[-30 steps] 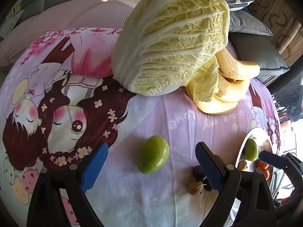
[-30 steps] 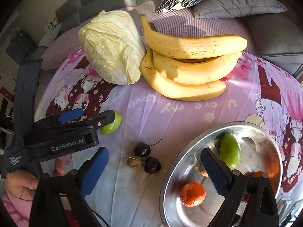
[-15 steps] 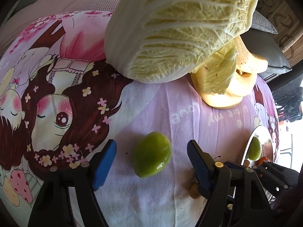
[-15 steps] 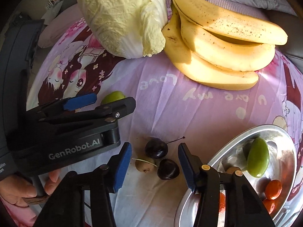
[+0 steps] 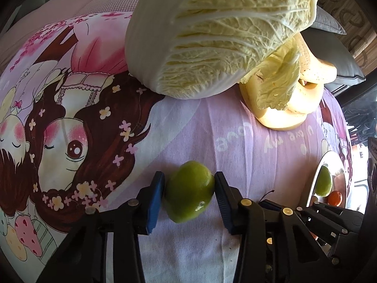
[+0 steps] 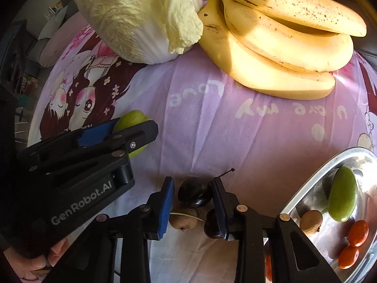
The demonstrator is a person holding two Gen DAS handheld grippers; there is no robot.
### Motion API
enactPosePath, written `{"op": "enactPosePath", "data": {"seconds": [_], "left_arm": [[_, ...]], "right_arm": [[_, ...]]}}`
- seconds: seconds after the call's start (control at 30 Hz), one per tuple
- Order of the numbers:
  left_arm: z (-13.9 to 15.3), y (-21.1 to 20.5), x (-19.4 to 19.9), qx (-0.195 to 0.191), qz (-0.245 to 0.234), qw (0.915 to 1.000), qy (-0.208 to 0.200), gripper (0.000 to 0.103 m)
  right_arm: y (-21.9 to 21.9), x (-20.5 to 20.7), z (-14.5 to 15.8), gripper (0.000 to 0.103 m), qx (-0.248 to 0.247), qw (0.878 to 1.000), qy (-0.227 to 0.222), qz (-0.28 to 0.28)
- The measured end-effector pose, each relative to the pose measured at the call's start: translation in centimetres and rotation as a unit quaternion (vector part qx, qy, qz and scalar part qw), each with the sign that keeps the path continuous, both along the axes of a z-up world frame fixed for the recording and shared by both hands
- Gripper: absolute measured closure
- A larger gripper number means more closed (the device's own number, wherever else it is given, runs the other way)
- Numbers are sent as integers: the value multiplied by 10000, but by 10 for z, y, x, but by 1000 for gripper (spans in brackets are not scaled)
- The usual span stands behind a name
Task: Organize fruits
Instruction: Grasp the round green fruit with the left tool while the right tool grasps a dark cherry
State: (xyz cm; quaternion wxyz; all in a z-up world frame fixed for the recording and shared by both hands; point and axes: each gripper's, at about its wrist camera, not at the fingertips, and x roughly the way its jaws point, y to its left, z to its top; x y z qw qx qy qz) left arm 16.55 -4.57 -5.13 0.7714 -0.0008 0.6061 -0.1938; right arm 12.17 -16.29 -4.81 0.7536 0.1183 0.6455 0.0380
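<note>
My left gripper (image 5: 188, 188) is shut on a green fruit (image 5: 189, 192) that lies on the pink cartoon cloth; its pads (image 5: 156, 195) press both sides. The same hold shows in the right wrist view (image 6: 132, 122). My right gripper (image 6: 192, 195) has its jaws close around a dark cherry (image 6: 193, 194), nearly touching it. A small brown fruit (image 6: 183, 220) and a second dark cherry (image 6: 212, 224) lie just below. A metal plate (image 6: 306, 193) at the right holds a green fruit (image 6: 342, 197), a brown fruit (image 6: 311, 221) and small orange fruits (image 6: 358, 232).
A large napa cabbage (image 5: 223, 30) lies at the back of the cloth, with a bunch of bananas (image 6: 282, 40) touching its right side. Grey cushions (image 5: 339, 66) lie beyond. The plate (image 5: 315, 181) shows at the right edge of the left wrist view.
My left gripper moved forward and closed on the green fruit. My right gripper swung left from the plate, came down and narrowed around the dark cherry.
</note>
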Motion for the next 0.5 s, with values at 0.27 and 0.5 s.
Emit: {"op": "enactPosePath", "data": {"seconds": [0.27, 0.5], "left_arm": [[-7, 3, 2, -72, 24, 9999, 66, 59], [-9, 9, 2, -85, 6, 10000, 41, 59]], "right_arm": [[-15, -7, 0, 72, 252, 9990, -126, -335], [-31, -26, 0, 73, 529, 9937, -370, -921]]}}
